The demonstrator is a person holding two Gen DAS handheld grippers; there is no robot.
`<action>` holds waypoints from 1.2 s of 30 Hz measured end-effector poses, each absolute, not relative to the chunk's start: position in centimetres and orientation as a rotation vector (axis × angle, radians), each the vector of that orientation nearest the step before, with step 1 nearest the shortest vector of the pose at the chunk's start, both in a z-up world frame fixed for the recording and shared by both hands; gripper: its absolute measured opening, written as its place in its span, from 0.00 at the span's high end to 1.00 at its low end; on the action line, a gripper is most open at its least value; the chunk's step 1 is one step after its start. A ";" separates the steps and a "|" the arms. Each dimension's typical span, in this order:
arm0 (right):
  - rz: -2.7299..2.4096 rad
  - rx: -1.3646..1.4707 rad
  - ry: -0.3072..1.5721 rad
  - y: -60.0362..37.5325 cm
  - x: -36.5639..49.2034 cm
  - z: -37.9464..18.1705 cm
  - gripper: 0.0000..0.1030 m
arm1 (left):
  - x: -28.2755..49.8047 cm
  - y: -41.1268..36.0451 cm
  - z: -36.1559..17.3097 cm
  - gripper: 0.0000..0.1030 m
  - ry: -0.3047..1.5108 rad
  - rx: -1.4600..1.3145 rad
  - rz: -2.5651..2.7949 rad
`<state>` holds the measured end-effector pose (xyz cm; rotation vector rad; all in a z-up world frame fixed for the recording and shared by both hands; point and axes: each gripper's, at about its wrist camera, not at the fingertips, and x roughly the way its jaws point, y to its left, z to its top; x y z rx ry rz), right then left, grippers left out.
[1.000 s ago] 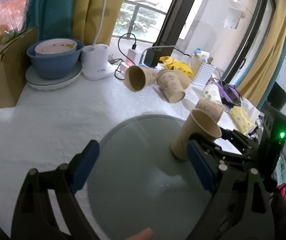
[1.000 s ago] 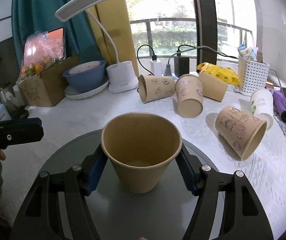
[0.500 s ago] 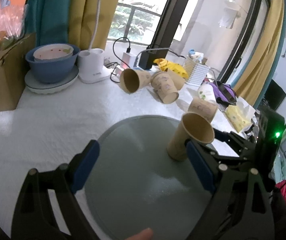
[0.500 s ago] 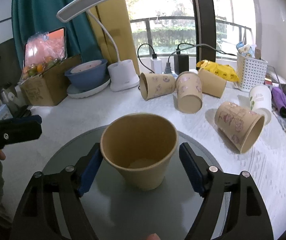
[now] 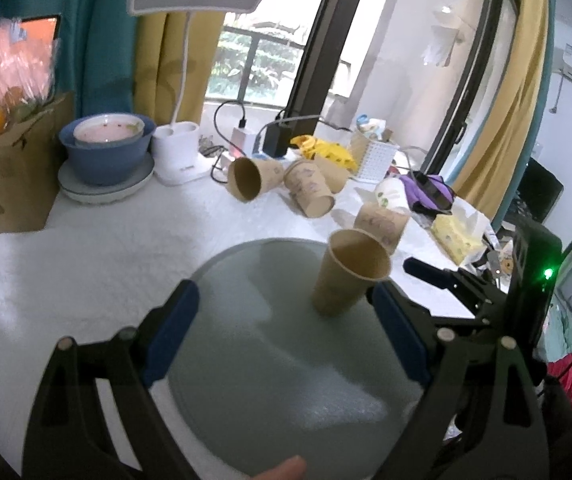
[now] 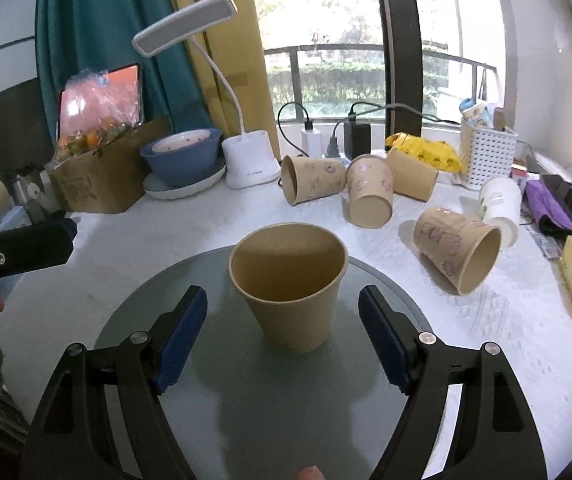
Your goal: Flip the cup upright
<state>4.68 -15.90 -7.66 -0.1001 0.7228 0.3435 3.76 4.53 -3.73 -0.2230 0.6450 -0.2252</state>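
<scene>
- The plain brown cup (image 6: pixel 288 282) sits upright, mouth up, on the round grey glass disc (image 6: pixel 246 400).
- Right gripper (image 6: pixel 282 334) is spread wide, blue pads either side of the cup, not touching it.
- Left gripper (image 5: pixel 286 332) is wide apart too, holding nothing.
- Other paper cups (image 6: pixel 368 194) are lying on their sides behind.

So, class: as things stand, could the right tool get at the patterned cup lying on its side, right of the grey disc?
Probably yes. The right tool is open, and the lying cup rests on bare cloth; only the upright cup stands near.
</scene>
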 end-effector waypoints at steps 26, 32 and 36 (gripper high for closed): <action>0.231 -0.103 0.514 -18.2 -5.3 4.2 0.22 | -6.1 0.7 4.0 0.13 0.385 -0.121 -0.249; 0.216 -0.099 0.481 -18.9 -7.0 5.9 0.21 | -8.0 0.0 5.4 0.12 0.331 -0.103 -0.215; 0.202 -0.096 0.457 -19.2 -7.8 7.0 0.21 | -8.8 -0.3 6.3 0.11 0.290 -0.084 -0.158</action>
